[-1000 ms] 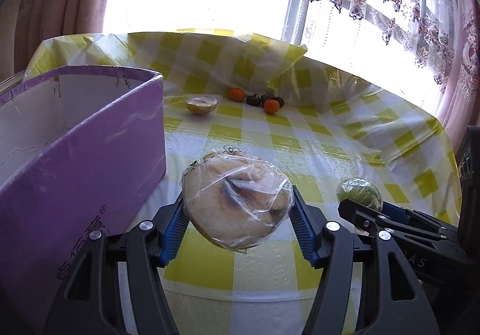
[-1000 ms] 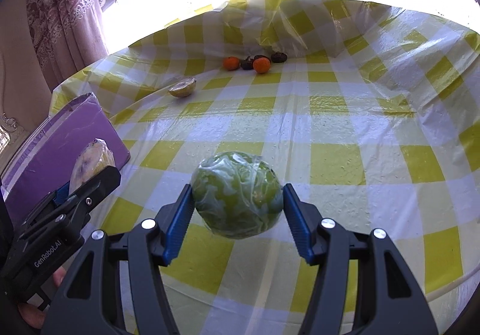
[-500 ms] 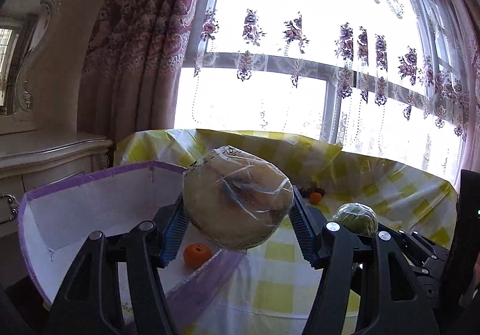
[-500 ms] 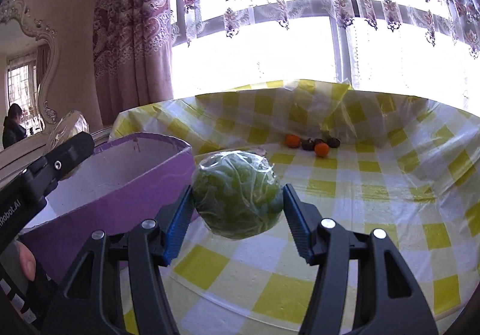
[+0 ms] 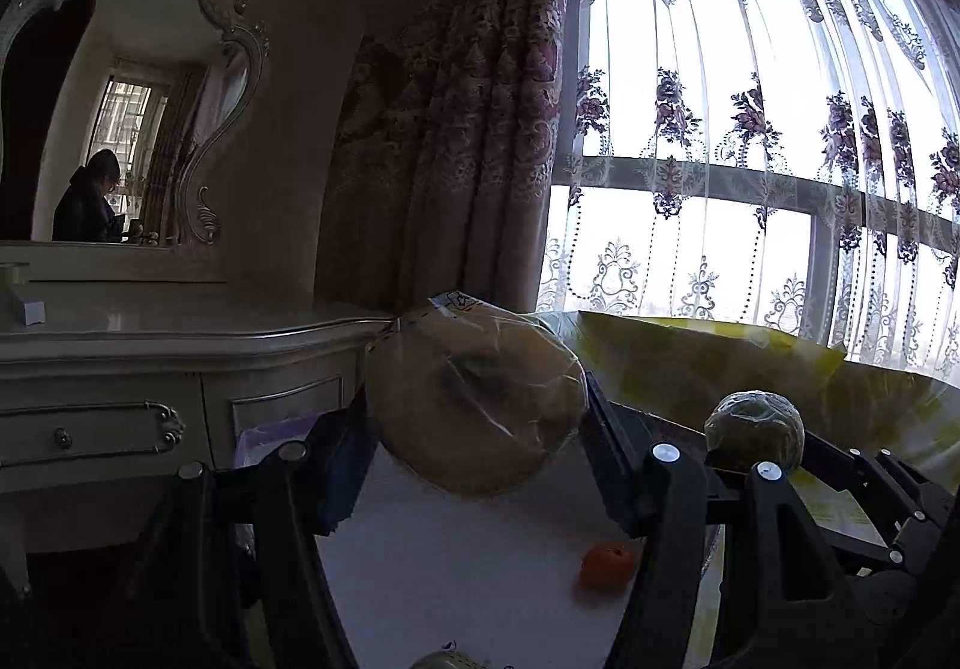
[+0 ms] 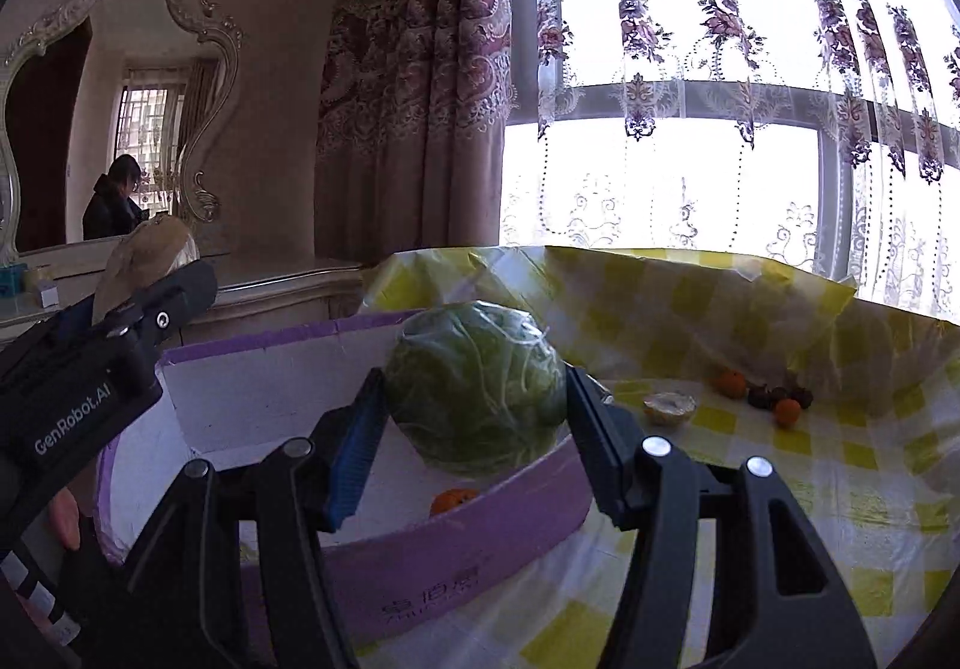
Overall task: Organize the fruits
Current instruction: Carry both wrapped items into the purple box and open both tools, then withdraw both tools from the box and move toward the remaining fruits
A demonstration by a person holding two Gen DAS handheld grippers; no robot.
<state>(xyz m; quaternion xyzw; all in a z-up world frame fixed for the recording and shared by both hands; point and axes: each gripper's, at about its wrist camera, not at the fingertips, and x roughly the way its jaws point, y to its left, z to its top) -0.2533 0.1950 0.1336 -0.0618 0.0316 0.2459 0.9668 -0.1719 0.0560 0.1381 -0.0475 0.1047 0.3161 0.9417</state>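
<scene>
Both grippers are black plastic with angular, open-framed fingers. The right gripper (image 6: 474, 423) carries ribbed blue pads (image 6: 354, 447) and round silver screw heads (image 6: 656, 447). The left gripper (image 6: 150, 303) bears white "GenRobot.AI" lettering along its side.

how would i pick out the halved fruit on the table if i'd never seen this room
Start at the yellow checked tablecloth under the window, to the right of the purple box. Towards its far edge a few small fruits lie in a loose row. The halved fruit is the leftmost, pale and cut face up, whereas its neighbours are whole oranges and dark round fruits.
</scene>
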